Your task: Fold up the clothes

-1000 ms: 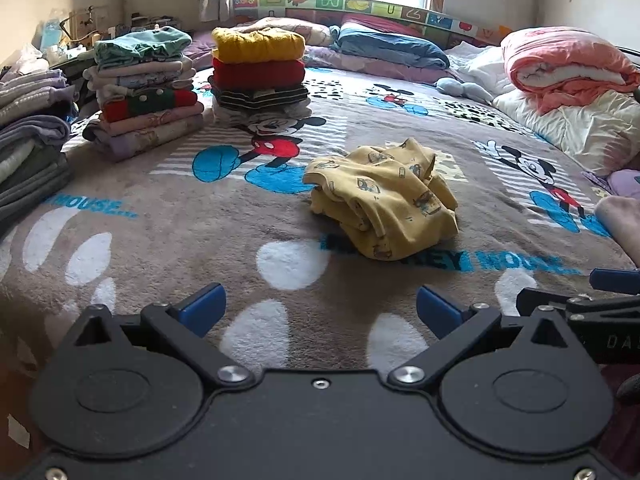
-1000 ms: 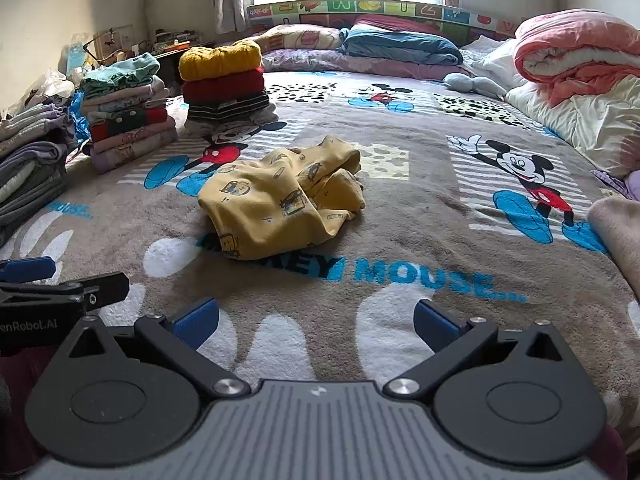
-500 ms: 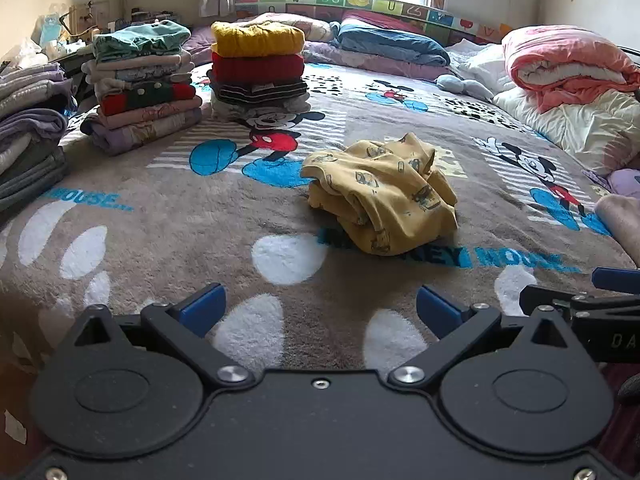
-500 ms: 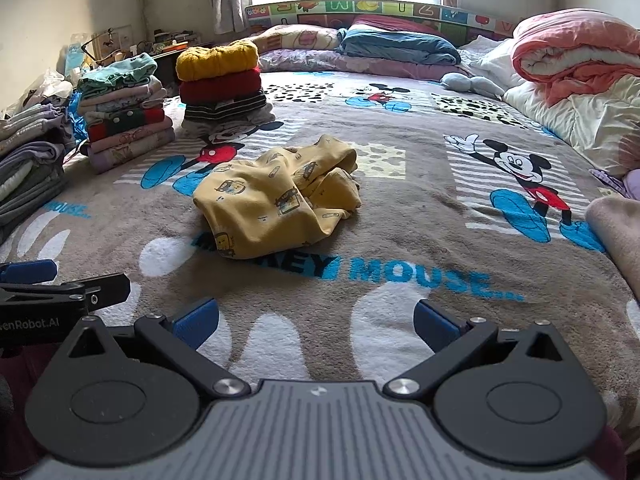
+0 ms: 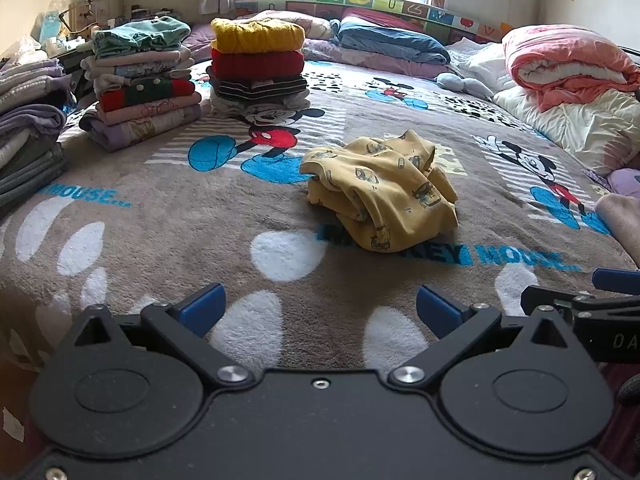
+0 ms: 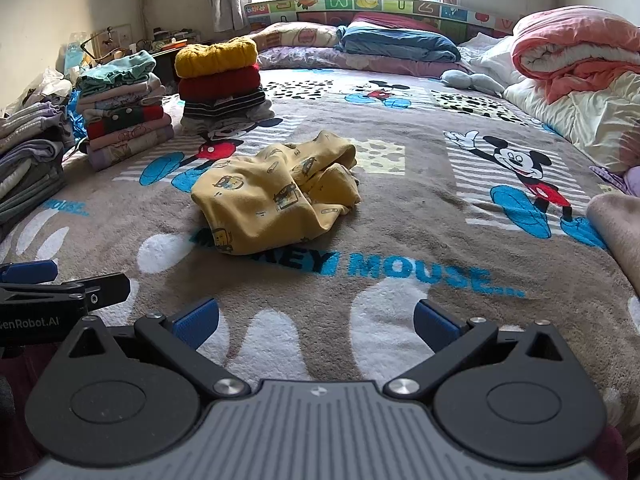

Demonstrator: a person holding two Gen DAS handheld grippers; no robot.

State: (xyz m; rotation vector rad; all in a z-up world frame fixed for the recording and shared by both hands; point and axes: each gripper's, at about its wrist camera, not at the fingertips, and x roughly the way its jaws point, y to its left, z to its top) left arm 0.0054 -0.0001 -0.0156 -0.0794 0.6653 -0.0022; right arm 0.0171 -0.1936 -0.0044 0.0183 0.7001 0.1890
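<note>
A: What writing can you read?

B: The brown blanket [image 6: 400, 184] on the bed has blue letters. In the right wrist view "MOUSE..." is plain, with "KEY" partly covered just before it, and another "MOUSE" runs off at the left edge. The left tool [image 5: 318, 306], seen side-on at the left of the right wrist view, bears white lettering "enRobot.AI", its first letter cut off. In the left wrist view the right tool [image 6: 316, 316] shows "DA" at the frame's edge. The padded headboard [image 6: 360, 6] has letter tiles, too small to read surely.

A: And the garment?

B: A crumpled yellow garment [image 5: 380, 192] printed with small cartoon vehicles lies in a heap on the blanket, its near edge over the blue lettering. It sits ahead of both tools, well apart from the blue fingertips [image 5: 202, 306]: right of centre for the left tool, left of centre for the right one.

A: The tools themselves?

B: Both are released, jaws spread wide, nothing between them, low over the blanket's white spots.

A: Anything else?

B: Folded stacks [image 5: 256, 68] stand at the far left, the nearest topped by a yellow knit over a red one. A pink quilt [image 6: 576, 48] is bundled at far right.
</note>
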